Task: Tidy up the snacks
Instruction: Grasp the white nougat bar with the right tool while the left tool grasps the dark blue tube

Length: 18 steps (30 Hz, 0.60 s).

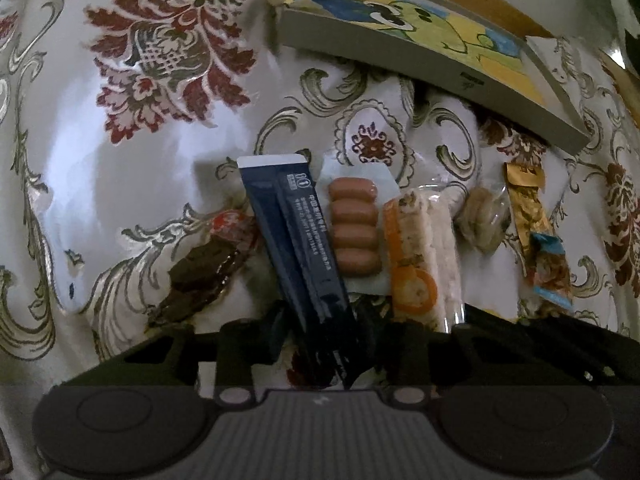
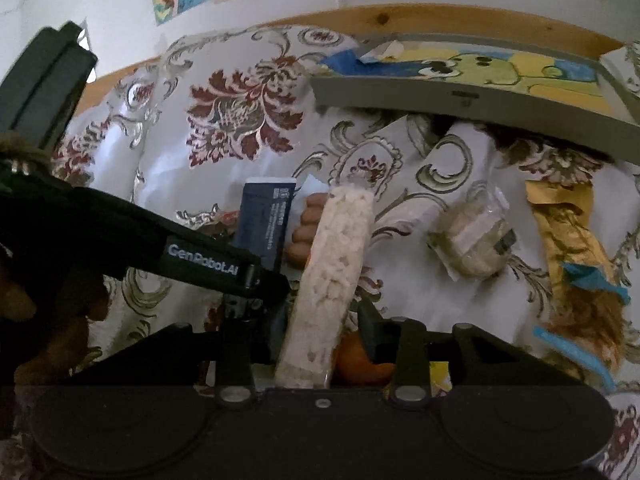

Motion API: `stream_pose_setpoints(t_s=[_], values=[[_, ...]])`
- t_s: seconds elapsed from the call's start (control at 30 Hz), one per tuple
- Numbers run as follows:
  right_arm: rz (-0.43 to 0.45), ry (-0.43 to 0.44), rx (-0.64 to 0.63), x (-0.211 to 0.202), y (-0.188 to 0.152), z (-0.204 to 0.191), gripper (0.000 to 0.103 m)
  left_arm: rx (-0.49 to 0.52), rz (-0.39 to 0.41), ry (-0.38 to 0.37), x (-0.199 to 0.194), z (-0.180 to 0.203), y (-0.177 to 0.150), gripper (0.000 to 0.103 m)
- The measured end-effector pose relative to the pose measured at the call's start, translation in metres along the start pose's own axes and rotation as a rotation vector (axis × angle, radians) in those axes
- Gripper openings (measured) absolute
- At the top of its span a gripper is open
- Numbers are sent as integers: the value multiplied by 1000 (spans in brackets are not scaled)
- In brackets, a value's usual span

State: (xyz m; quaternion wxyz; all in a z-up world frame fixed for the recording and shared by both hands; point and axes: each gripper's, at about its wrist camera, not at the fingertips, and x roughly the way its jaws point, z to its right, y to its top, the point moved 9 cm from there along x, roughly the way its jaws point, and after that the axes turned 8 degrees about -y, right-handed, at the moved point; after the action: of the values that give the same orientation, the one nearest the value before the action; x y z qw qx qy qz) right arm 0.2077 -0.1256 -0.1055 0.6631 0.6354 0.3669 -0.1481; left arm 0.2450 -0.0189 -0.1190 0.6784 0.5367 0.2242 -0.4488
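Snacks lined up on tablecloth [image 1: 132, 184] ahead of both tools. Left tool [image 1: 324, 336] closed on near end of navy sachet [image 1: 288, 240]: light, limp, slick film; best pinched flat at end seal. Right tool [image 2: 320, 328] closed on near end of rice bar [image 2: 332, 268], just right of sachet: light, brittle, wrapper slippery; wants gentle grip. Both tools low, pointing forward toward box [image 1: 420, 60].

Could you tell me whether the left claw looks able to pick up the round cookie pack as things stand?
Probably not yet. The left claw is already shut on the dark blue packet, and the cookie pack lies off to its right, beyond the sausage pack and rice bar.
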Motion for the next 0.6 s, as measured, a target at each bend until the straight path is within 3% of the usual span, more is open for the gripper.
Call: stream_pose_setpoints(t_s=[0.33, 0.6], values=[[-19, 42, 67, 2, 1, 3, 32, -74, 18, -1, -9, -8, -1, 35], [48, 39, 79, -22, 7, 5, 30, -84, 64, -4, -27, -6, 6, 34]])
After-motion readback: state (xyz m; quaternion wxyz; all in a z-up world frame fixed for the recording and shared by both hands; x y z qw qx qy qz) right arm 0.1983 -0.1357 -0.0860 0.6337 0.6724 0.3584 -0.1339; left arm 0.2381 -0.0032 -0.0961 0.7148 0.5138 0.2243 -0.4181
